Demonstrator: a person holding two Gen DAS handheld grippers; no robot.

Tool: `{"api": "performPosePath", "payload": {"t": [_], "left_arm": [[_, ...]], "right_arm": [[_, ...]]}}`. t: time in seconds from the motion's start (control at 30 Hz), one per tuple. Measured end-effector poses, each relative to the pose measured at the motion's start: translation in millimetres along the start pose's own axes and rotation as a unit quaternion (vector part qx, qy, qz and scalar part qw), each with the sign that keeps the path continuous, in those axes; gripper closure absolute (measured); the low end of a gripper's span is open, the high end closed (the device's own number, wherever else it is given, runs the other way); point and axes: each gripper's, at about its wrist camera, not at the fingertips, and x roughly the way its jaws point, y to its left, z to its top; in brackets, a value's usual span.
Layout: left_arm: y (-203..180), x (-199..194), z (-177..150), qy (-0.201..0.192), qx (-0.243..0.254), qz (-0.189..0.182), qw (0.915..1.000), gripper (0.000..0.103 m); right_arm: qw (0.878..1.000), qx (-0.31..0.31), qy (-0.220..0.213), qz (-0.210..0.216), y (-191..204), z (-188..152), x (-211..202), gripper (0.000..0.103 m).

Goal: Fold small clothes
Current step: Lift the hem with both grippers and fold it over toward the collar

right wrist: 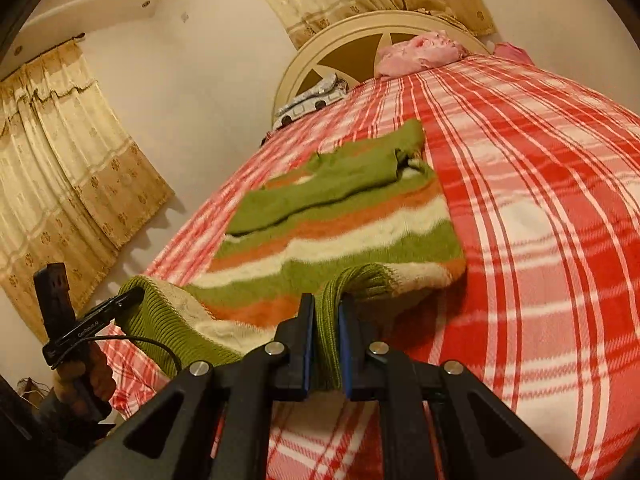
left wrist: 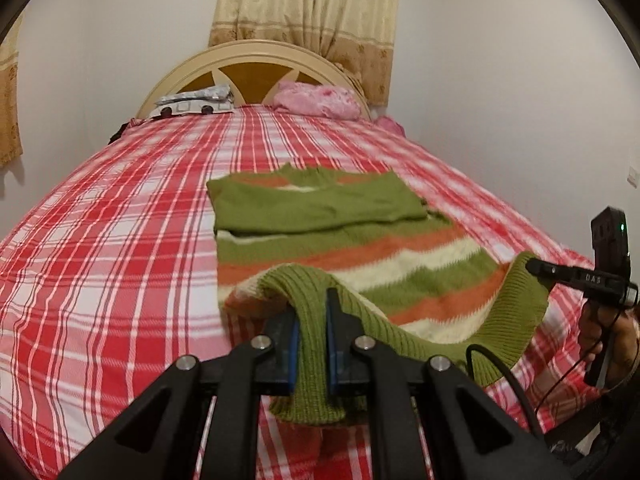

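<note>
A small knitted sweater (left wrist: 348, 256) with green, orange and cream stripes lies on the bed, its green sleeves folded across the chest. It also shows in the right wrist view (right wrist: 340, 232). My left gripper (left wrist: 312, 304) is shut on the green ribbed hem at its near left corner and holds it lifted. My right gripper (right wrist: 325, 308) is shut on the ribbed hem at the near right corner, also lifted. Each gripper appears in the other's view, the right one (left wrist: 536, 266) and the left one (right wrist: 134, 294), pinching the hem.
The bed has a red and white plaid cover (left wrist: 120, 240). At its head stand a cream headboard (left wrist: 256, 56), a grey patterned pillow (left wrist: 196, 104) and pink bedding (left wrist: 316, 100). Walls and beige curtains (right wrist: 60, 168) surround the bed.
</note>
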Motion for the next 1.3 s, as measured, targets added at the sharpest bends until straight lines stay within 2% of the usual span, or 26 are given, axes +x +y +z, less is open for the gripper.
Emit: {"api": "performPosePath", "payload": {"t": [0.23, 0.47, 0.53, 0.7, 0.97, 1.17, 1.3], "left_arm": [[8.7, 1.1, 18.4, -0.032, -0.004, 0.002, 0.9995, 0.092], [30.6, 54.3, 39.8, -0.019, -0.037, 0.012, 0.9991, 0.092], [38.1, 58.5, 49.0, -0.022, -0.059, -0.001, 0.998, 0.092], [37.1, 55.6, 71.9, -0.048, -0.037, 0.01, 0.9981, 0.092], [55.2, 79.5, 106.6, -0.047, -0.023, 0.026, 0.9983, 0.092], [73.6, 106.8, 127.4, -0.041, -0.035, 0.027, 0.9982, 0.092], [85.3, 134.4, 138.5, -0.024, -0.048, 0.024, 0.9982, 0.092]], "right_arm": [[1.0, -0.016, -0.017, 0.007, 5.8, 26.9, 4.3, 0.092], [0.999, -0.008, -0.03, 0.02, 0.6, 66.3, 26.0, 0.092], [0.999, -0.005, -0.035, 0.024, 1.6, 78.8, 32.5, 0.092], [0.998, -0.016, -0.053, 0.033, 11.5, 112.9, 39.9, 0.092], [0.998, -0.028, -0.057, 0.028, 15.1, 161.3, 67.3, 0.092], [0.998, -0.019, -0.048, 0.025, 4.1, 189.4, 98.1, 0.092], [0.999, -0.02, -0.038, 0.021, -0.8, 205.0, 120.6, 0.092]]}}
